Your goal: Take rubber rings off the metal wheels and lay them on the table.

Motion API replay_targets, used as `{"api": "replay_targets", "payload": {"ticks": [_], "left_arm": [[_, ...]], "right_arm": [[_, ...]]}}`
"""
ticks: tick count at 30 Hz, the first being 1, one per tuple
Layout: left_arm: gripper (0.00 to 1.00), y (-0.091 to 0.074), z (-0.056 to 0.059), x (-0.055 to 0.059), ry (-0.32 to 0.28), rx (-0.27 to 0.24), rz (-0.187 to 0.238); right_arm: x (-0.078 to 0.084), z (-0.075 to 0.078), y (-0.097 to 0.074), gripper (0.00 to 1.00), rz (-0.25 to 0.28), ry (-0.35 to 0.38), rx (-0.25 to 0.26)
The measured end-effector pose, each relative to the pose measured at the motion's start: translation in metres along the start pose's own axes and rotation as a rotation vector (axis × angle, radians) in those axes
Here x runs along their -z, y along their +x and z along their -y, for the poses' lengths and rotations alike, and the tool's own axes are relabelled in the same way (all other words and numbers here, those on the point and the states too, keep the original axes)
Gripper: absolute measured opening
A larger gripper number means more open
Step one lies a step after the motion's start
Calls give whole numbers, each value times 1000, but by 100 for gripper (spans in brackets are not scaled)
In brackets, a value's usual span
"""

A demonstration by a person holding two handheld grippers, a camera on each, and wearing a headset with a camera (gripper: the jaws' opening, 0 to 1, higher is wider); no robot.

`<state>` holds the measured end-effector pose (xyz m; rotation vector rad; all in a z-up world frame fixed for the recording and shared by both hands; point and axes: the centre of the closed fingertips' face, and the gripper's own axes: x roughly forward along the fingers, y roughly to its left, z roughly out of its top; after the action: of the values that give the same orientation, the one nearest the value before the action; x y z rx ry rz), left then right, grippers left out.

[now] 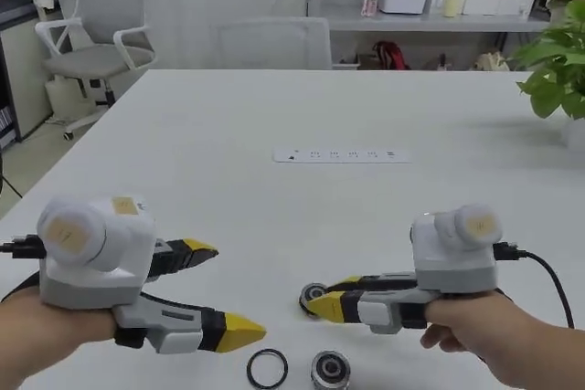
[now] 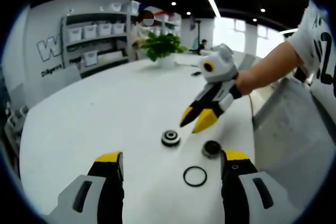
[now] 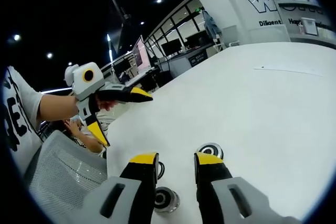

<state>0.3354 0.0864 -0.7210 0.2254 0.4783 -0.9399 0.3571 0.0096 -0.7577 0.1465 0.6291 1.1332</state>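
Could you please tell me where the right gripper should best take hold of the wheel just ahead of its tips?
Probably across its round outer rim: the wheel lies flat, face up, so the open right gripper could come in low from its own side, one jaw either side.

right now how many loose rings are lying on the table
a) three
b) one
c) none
b: a single black ring lies flat on the table next to a wheel, and no other loose ring shows.
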Motion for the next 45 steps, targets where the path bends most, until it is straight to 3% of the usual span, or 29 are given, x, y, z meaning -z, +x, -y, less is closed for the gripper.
{"api": "replay_targets", "payload": {"ticks": [24, 33, 45], "left_arm": [[75, 26, -15, 3, 5, 6, -28], [73, 37, -18, 4, 4, 14, -41], [69, 52, -12, 7, -1, 34, -53]], "right_arm": [[-1, 36, -13, 28, 7, -45, 91], [1, 44, -15, 28, 4, -66, 107], [12, 45, -7, 27, -32, -127, 112]]}}
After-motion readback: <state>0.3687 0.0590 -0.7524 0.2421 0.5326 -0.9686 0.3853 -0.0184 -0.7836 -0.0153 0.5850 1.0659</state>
